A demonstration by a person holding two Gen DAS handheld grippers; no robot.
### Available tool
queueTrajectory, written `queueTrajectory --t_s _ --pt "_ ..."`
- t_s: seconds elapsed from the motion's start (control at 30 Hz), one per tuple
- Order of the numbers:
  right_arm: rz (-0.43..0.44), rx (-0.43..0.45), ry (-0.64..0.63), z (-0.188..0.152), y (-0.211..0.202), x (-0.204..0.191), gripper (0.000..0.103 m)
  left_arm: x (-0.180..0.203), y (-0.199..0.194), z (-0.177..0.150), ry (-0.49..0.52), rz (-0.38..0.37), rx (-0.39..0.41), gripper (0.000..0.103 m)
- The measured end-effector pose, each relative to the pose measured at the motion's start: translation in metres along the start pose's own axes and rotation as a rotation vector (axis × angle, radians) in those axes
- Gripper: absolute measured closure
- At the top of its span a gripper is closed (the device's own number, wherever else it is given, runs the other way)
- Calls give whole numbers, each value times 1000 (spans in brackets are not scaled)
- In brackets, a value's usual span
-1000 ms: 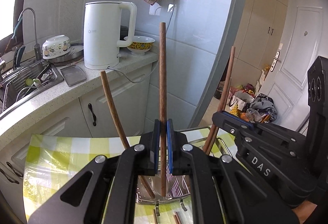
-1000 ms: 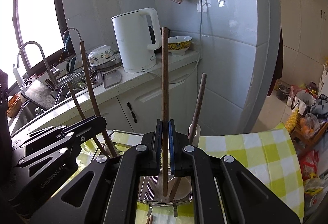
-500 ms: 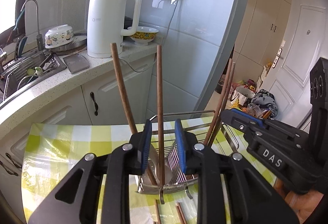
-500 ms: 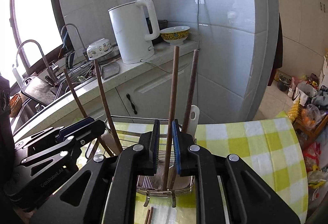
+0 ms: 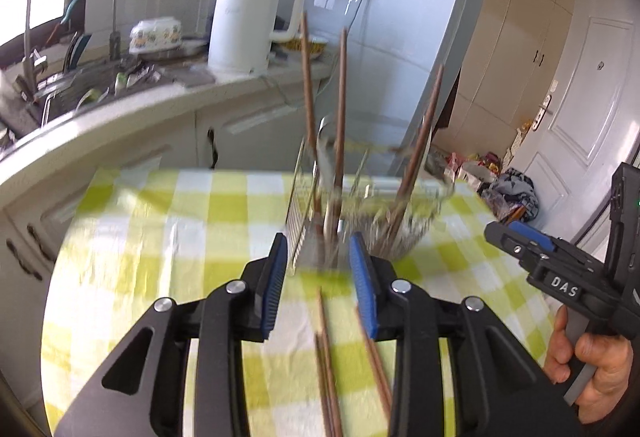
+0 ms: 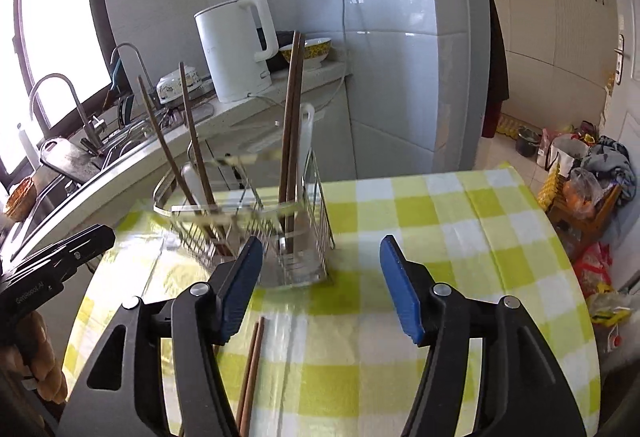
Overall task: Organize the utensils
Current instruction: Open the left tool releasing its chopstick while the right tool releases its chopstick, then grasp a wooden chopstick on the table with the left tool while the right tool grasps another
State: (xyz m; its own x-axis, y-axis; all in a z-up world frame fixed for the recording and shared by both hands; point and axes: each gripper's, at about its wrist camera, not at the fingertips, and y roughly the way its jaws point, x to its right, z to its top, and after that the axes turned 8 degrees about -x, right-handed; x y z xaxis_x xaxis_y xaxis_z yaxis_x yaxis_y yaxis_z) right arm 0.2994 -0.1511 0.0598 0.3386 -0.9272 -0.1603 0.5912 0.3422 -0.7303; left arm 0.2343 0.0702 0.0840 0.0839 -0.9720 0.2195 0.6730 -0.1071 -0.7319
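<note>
Wooden chopsticks (image 6: 291,125) stand upright in the wire utensil rack (image 6: 316,213) on my checked desk (image 6: 440,221), some leaning in the left compartment, a pair together in the right one. More loose chopsticks (image 5: 328,357) lie flat on the cloth just in front of the rack, pointing toward me.

My left claw (image 5: 318,277) is opening, with nothing between its blue pads; the loose sticks lie below it. My right claw (image 6: 320,281) is also opening, spread wide and empty, with two sticks (image 6: 252,369) on the cloth under its left finger.

I judge these sticks light, stiff and smooth, so they will likely roll or pivot if pinched off-centre. Lying flat on soft cloth, they seem easiest to take near the middle, one at a time, with the pads square across the shaft. The rack looks light too, so a careless nudge could shift it.
</note>
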Motion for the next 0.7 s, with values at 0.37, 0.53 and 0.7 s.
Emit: queueTrajectory --t_s 0.37,0.53,0.7 --pt "-17 -89 -23 -117 -8 -6 32 -13 32 -105 -5 11 -156 72" --pt "-25 -114 -19 -135 -6 -3 30 0 47 -116 32 21 -183 79" --pt "-28 -121 -18 -139 -5 1 28 6 63 -119 58 65 -207 82"
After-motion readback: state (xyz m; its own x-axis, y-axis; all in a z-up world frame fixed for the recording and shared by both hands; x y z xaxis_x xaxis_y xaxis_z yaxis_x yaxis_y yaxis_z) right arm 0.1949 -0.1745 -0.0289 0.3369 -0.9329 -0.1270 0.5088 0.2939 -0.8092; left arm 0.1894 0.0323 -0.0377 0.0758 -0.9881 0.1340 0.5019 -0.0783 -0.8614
